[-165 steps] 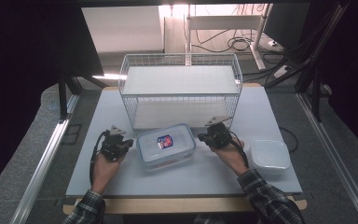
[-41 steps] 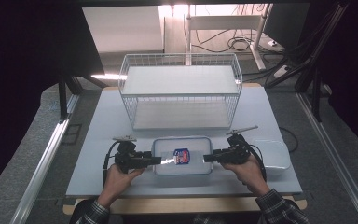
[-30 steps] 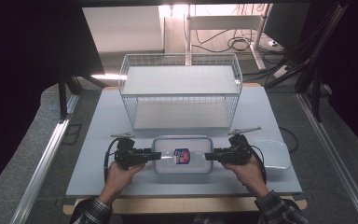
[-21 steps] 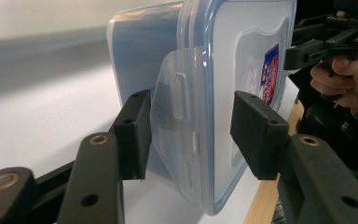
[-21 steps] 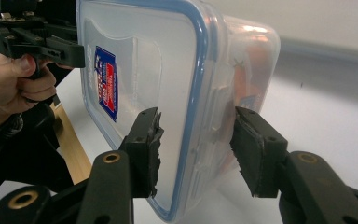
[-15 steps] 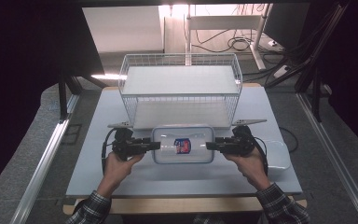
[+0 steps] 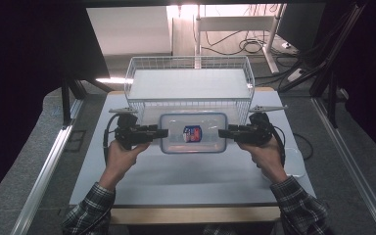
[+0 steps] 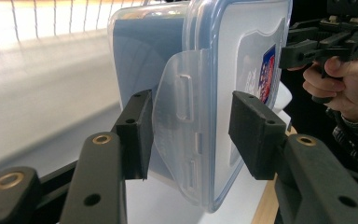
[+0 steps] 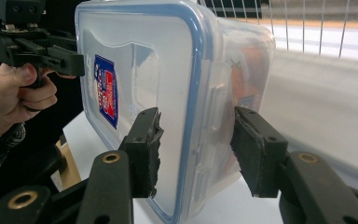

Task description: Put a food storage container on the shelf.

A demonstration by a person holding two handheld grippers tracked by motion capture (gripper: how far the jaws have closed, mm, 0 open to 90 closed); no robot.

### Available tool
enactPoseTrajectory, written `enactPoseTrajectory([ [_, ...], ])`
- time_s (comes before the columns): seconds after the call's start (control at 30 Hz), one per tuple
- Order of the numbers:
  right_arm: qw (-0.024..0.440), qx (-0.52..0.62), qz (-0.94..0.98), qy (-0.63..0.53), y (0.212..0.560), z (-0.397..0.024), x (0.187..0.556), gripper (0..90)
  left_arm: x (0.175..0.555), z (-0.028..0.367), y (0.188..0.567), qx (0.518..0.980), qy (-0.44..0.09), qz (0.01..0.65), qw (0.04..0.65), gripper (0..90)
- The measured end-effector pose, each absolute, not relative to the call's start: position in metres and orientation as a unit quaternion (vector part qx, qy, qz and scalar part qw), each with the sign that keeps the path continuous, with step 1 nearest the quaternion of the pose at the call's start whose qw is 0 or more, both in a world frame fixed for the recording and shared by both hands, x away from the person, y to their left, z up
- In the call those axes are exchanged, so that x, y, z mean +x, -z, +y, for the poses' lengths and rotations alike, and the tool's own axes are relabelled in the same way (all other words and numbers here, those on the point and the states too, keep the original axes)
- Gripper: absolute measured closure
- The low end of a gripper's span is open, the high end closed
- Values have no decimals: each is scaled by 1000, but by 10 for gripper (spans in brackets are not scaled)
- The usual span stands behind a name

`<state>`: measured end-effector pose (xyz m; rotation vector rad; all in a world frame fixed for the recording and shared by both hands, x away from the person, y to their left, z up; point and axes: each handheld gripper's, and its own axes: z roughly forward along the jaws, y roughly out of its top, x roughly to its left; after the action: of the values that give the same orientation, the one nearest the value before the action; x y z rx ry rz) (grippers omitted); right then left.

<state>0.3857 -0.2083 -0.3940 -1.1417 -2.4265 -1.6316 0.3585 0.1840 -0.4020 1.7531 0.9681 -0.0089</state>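
Clear rectangular plastic container with blue-rimmed lid [image 7: 193, 133], gripped at both ends.
Left gripper [image 7: 162, 132] clamped the left end, right gripper [image 7: 222, 133] the right end, container held above the white table [image 7: 186, 181]; white wire basket [image 7: 190, 88] just beyond.

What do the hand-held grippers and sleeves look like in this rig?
Both are black. The left hand-held gripper and right hand-held gripper each have two flat jaws with blocky pads, brass-coloured rivets and a grey three-cornered plate on top. A black cable trails from each. The right one's pads look chipped. The person's sleeves are dark plaid.
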Motion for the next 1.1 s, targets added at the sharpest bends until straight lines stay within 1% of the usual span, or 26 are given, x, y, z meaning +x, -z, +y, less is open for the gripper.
enactPoseTrajectory([
  [0.5, -26, -346, -765, 542, 333, -194, 421, 526, 388, 196, 348, 728, -23, 396, 559, 508],
  [0.9, -30, -347, -756, 555, 307, -187, 446, 524, 416, 204, 317, 724, -30, 394, 565, 510],
  [1.1, -33, -355, -750, 557, 300, -186, 459, 521, 434, 206, 311, 722, -25, 397, 566, 509],
])
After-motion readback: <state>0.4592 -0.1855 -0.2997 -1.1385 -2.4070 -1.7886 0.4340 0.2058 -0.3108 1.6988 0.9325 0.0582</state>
